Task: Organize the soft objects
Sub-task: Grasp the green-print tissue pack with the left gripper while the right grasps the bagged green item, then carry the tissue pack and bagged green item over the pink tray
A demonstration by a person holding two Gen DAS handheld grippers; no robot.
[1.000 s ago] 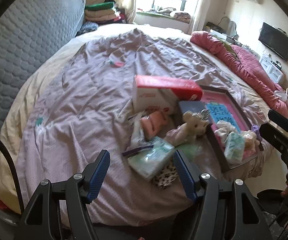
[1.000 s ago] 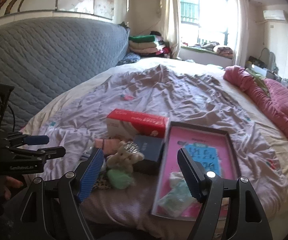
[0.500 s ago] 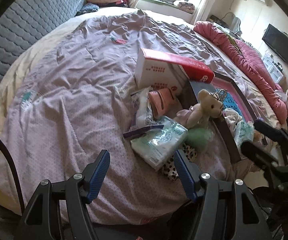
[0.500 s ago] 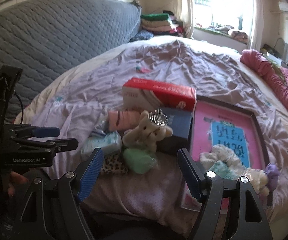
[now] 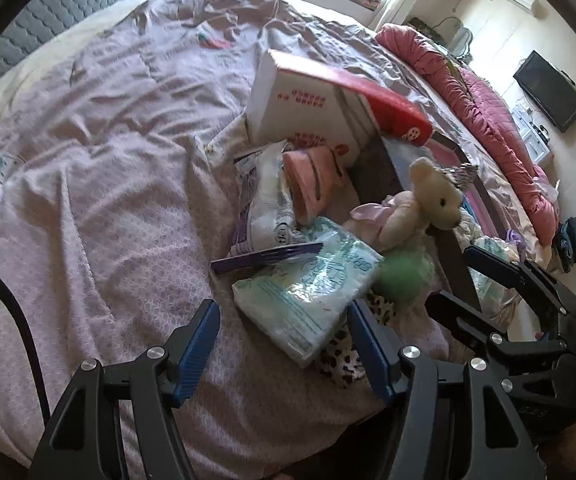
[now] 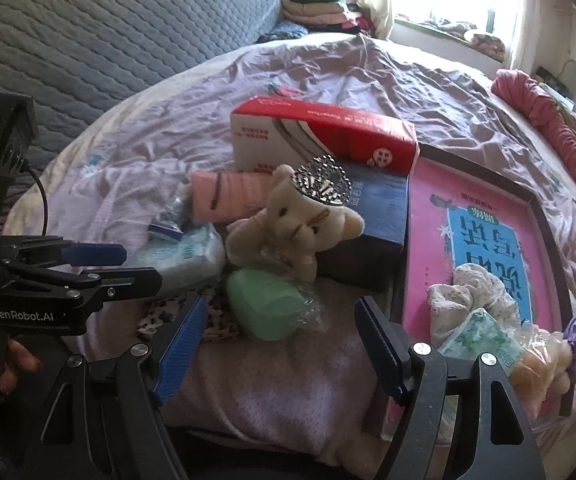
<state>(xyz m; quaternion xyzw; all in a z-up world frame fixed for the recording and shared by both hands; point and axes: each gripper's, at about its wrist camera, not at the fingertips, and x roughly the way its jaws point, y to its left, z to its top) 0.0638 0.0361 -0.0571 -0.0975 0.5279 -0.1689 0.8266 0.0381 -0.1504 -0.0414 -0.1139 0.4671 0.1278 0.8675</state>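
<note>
Both the left gripper (image 5: 284, 344) and right gripper (image 6: 280, 344) hang wide, empty; that tissue pack (image 5: 308, 294) looks light, squishy, slippery plastic, so I'd pinch its middle.

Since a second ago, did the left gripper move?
Yes. The left gripper came down closer to the tissue pack on the bed.

Both the left gripper (image 5: 284, 340) and right gripper (image 6: 282, 340) now hang lower, nearer the pile around the teddy bear (image 6: 296, 228).

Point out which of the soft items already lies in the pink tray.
The floral cloth bundle; the teddy bear and green pouch lie on the bedspread outside it.
</note>
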